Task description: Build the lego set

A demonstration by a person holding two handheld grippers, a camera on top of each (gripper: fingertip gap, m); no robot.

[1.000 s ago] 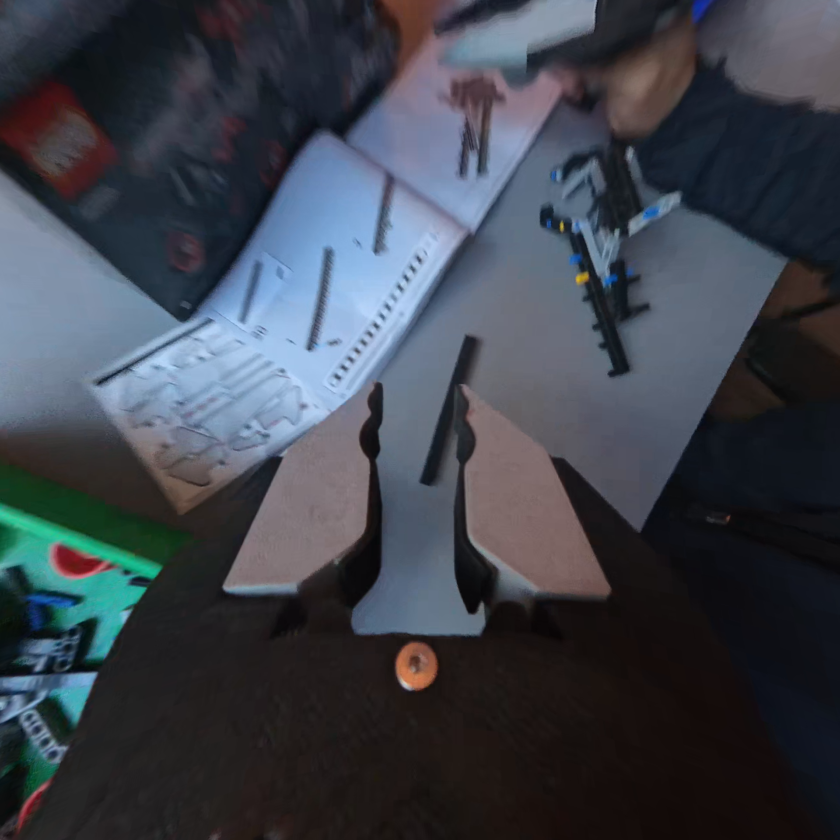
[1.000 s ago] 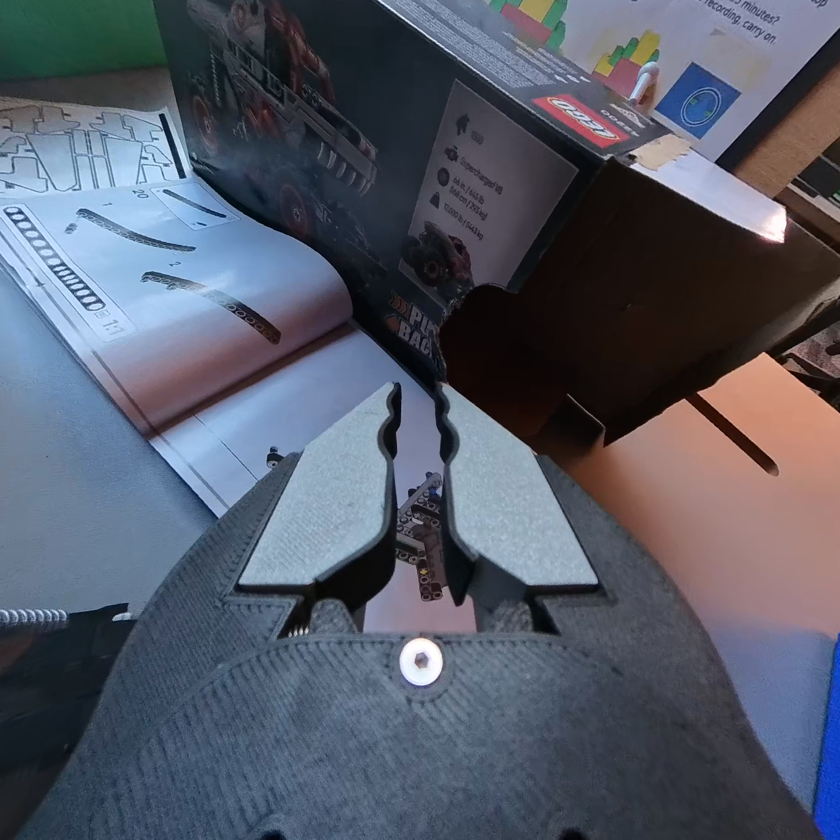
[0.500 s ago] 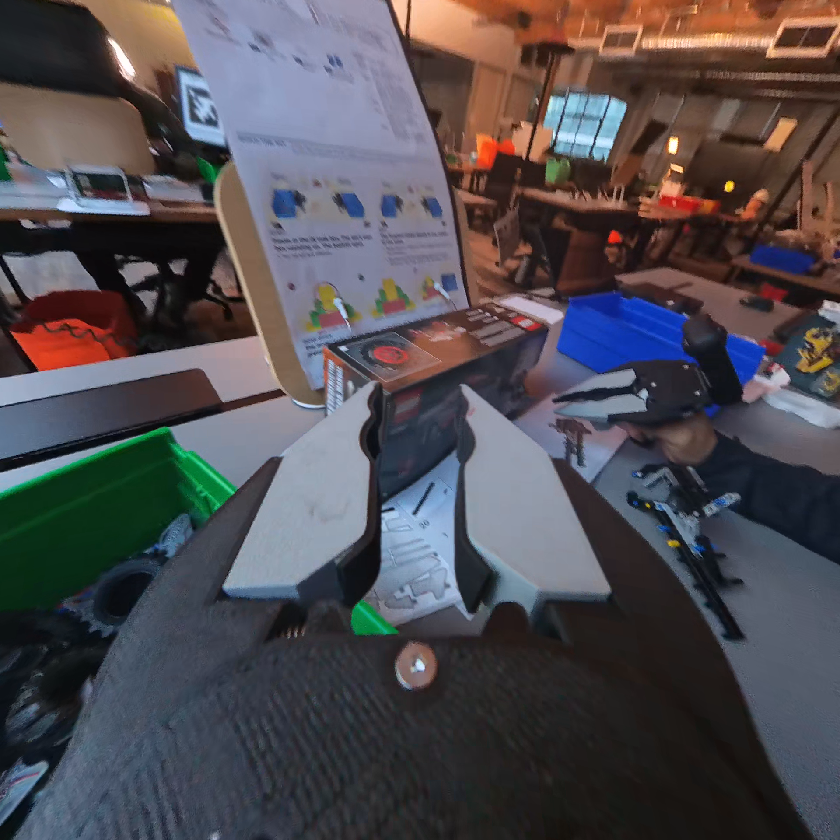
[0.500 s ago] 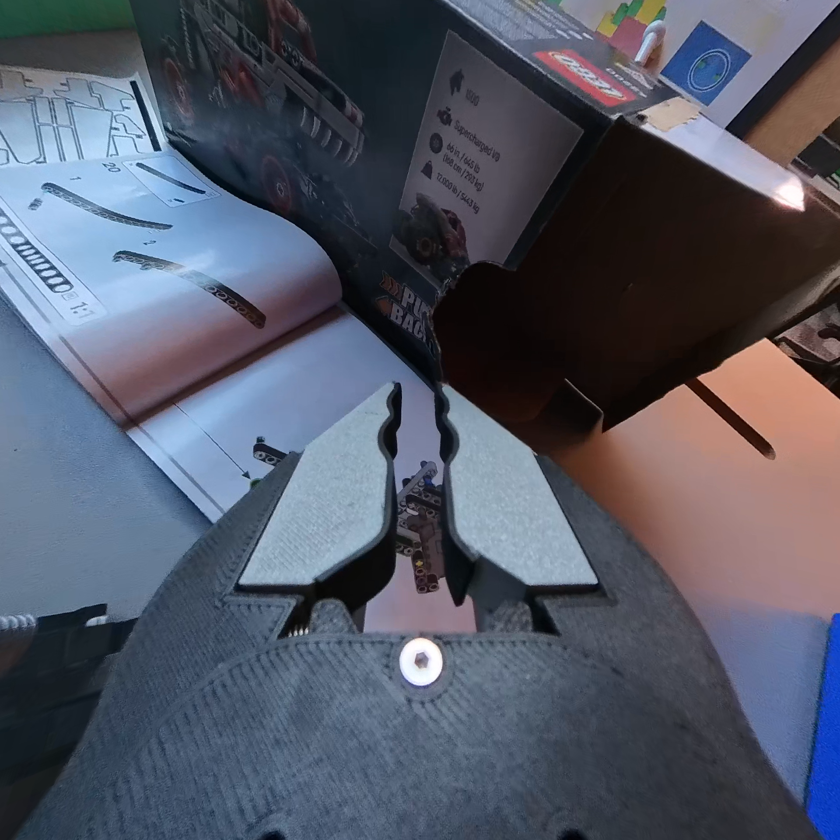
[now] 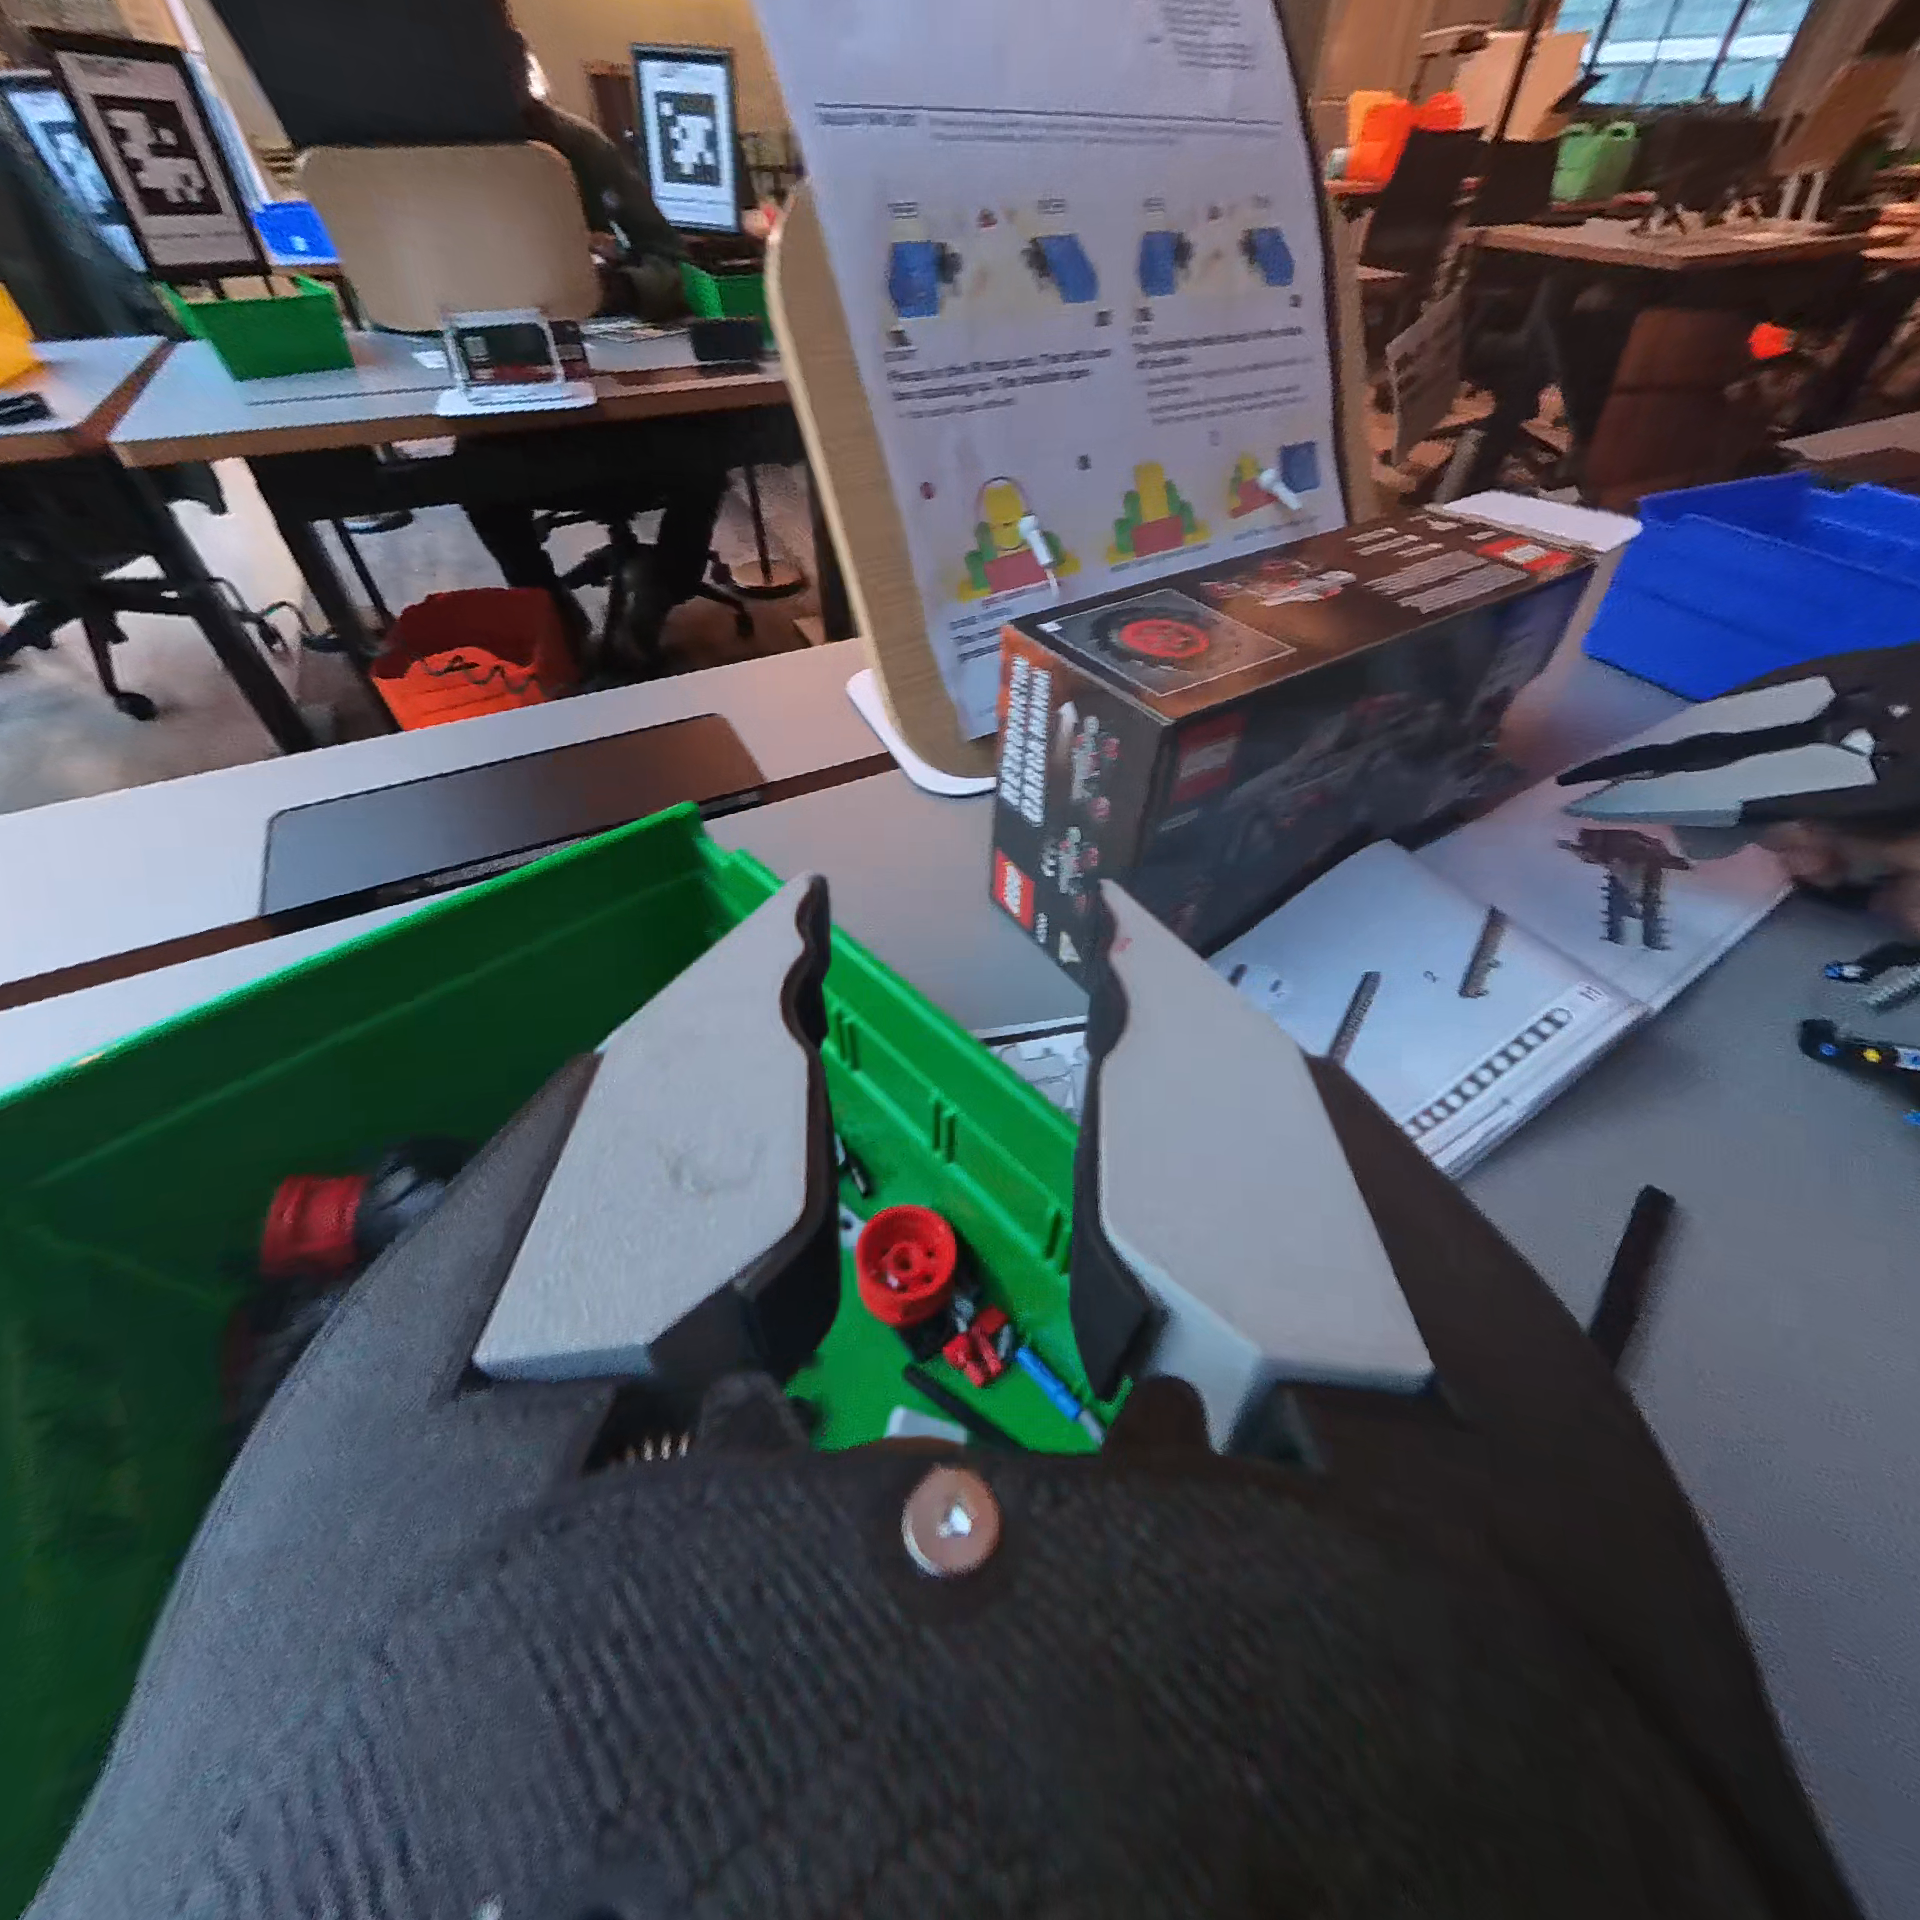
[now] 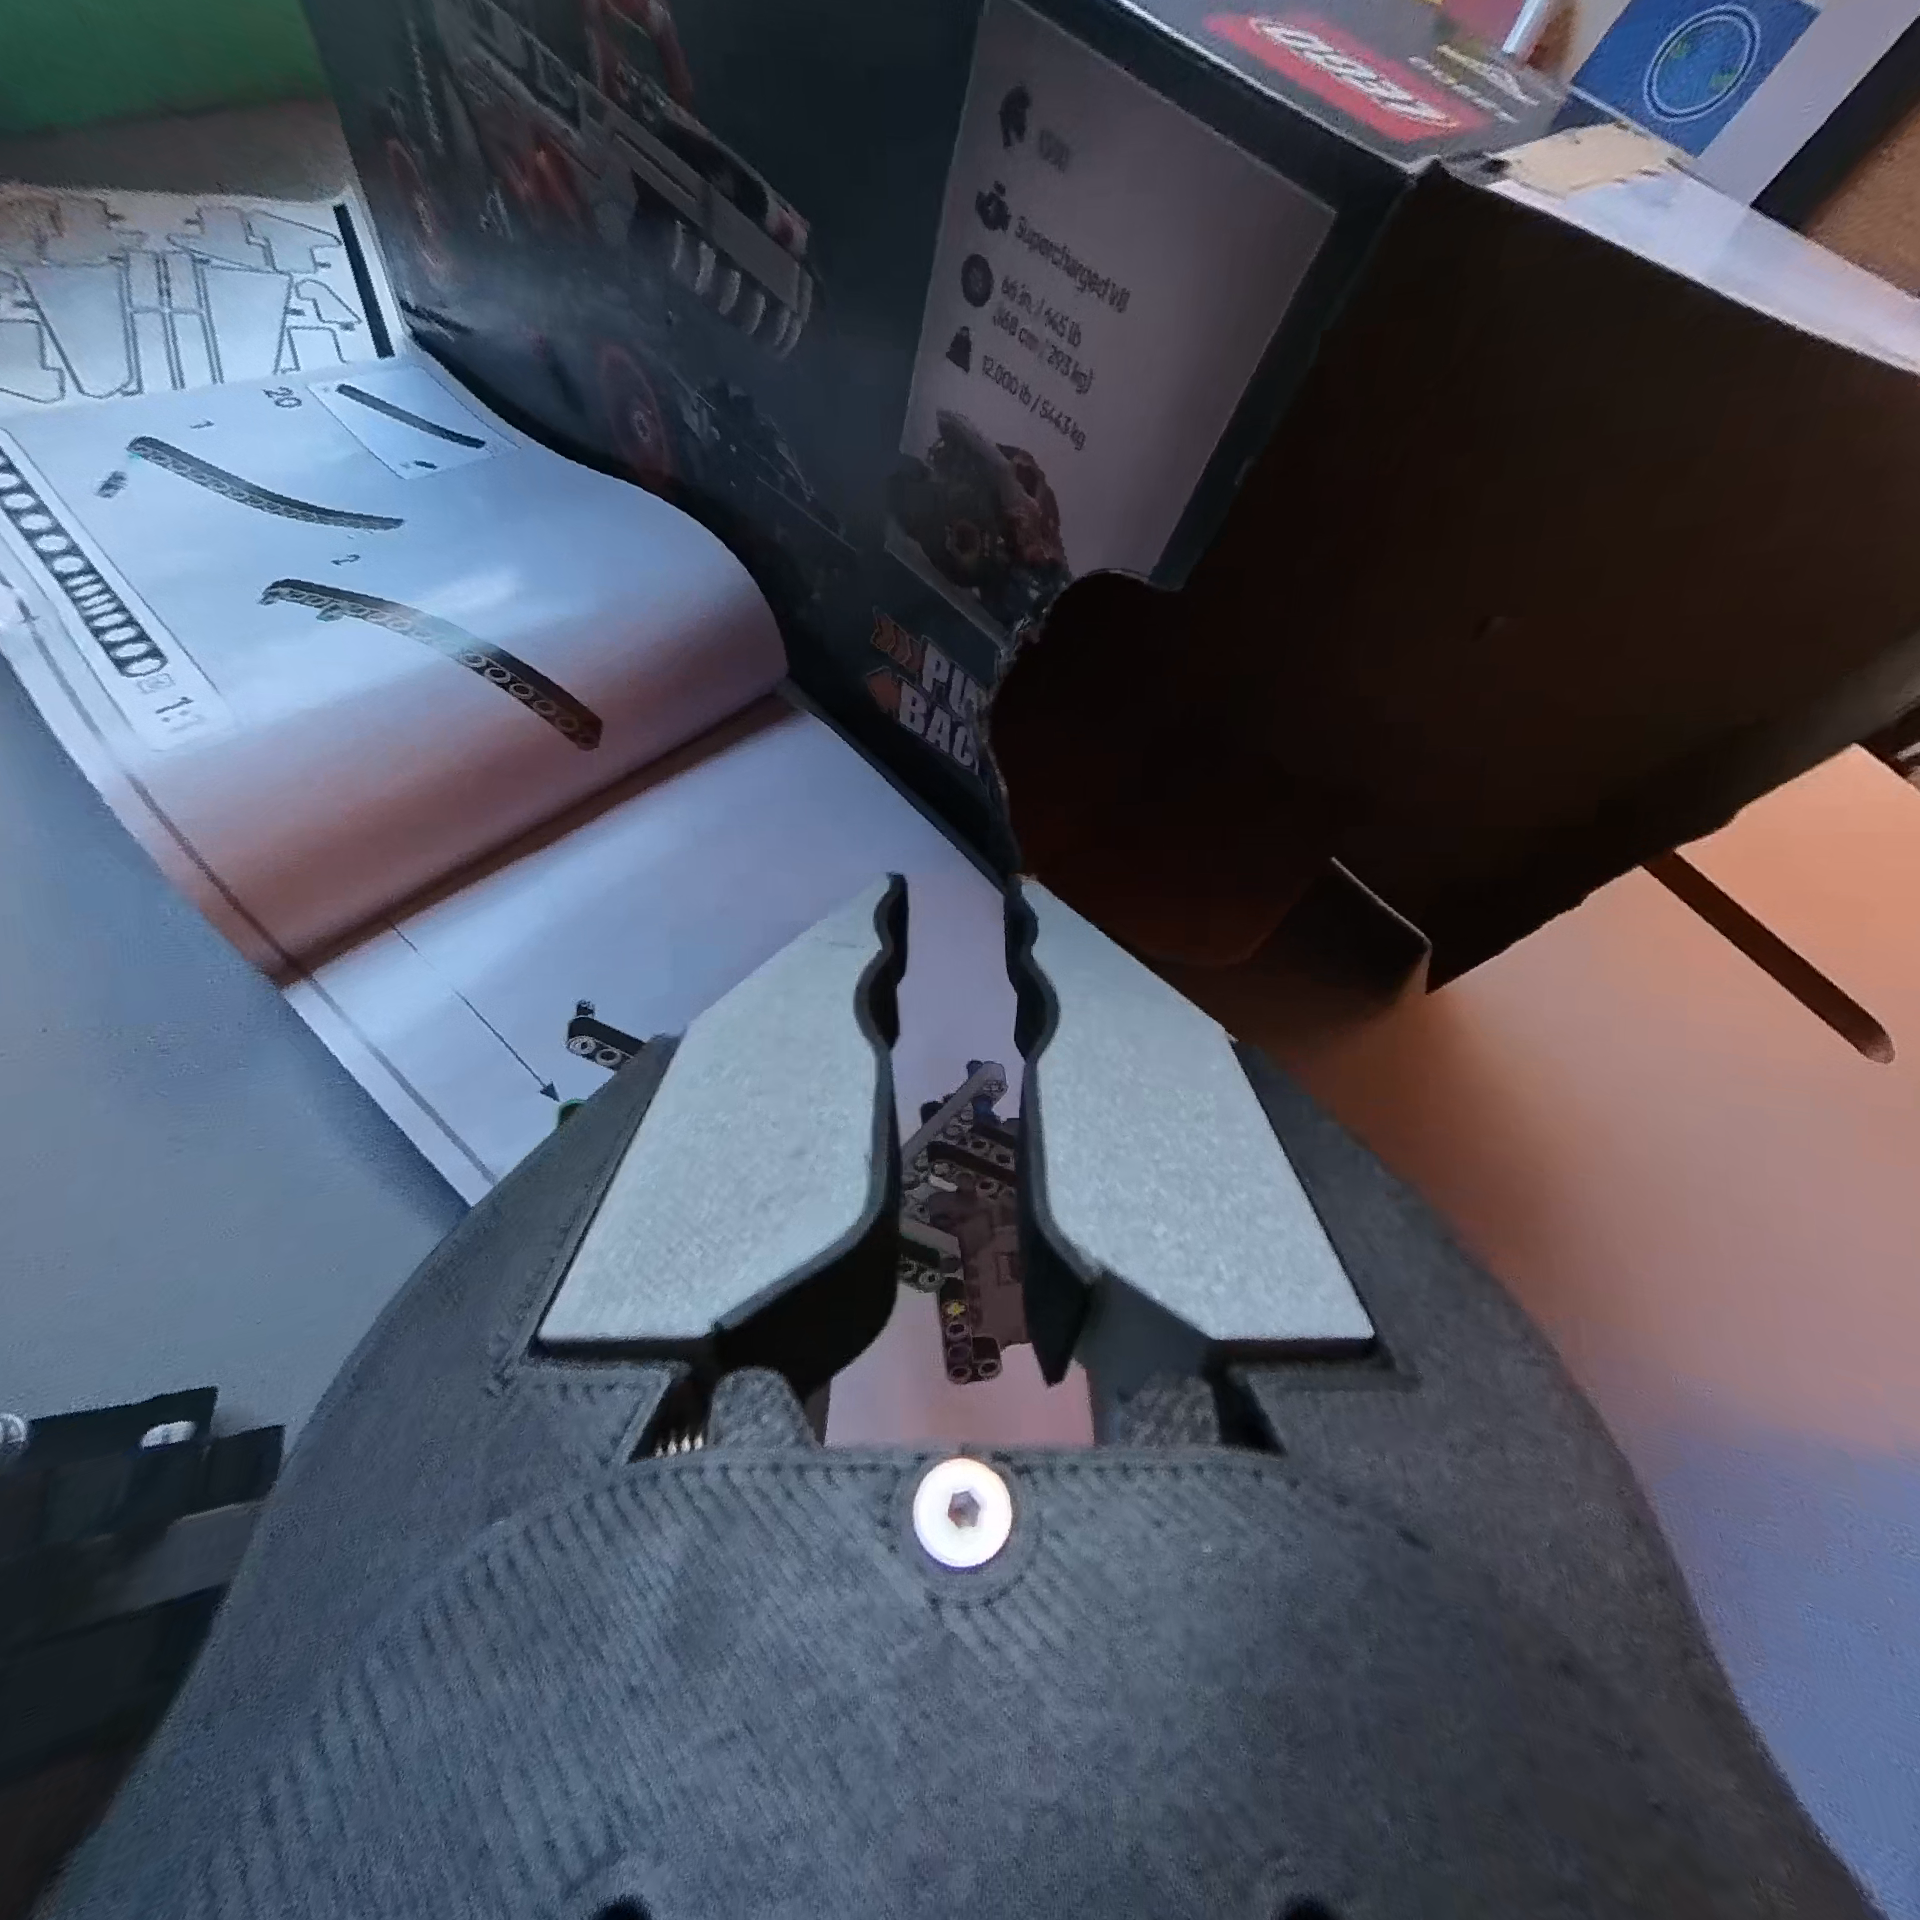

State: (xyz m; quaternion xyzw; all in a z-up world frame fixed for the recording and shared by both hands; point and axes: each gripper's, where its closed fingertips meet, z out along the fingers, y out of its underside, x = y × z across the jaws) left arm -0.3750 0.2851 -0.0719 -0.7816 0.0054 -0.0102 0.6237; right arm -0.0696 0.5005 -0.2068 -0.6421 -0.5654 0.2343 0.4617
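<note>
My left gripper (image 5: 958,904) is open and empty, hanging over the right end of a green bin (image 5: 623,862). Between its fingers I see loose parts on the bin floor, among them a red wheel hub (image 5: 902,1262). My right gripper (image 6: 954,904) is empty with its jaws a narrow gap apart, low over the open instruction booklet (image 6: 468,623) beside the black set box (image 6: 727,312). It also shows in the left wrist view (image 5: 1714,769) over the booklet (image 5: 1455,997). A long black beam (image 5: 1626,1278) lies on the grey table. The partial build (image 5: 1870,1049) is at the right edge.
The set box (image 5: 1247,748) stands behind the booklet, its end flap (image 6: 1351,675) hanging open. A standing sign board (image 5: 1060,364) is behind it and a blue bin (image 5: 1766,582) at the far right. Other desks and chairs fill the background. The grippers' ends are close to 40 cm from one another. The long black beam (image 5: 1626,1278) is about 25 cm from both grippers' fingertips.
My left gripper has swung up and left, from above the black beam on the table to over the green bin, and its jaws have opened wider. My right gripper has crept slightly closer to the box.
</note>
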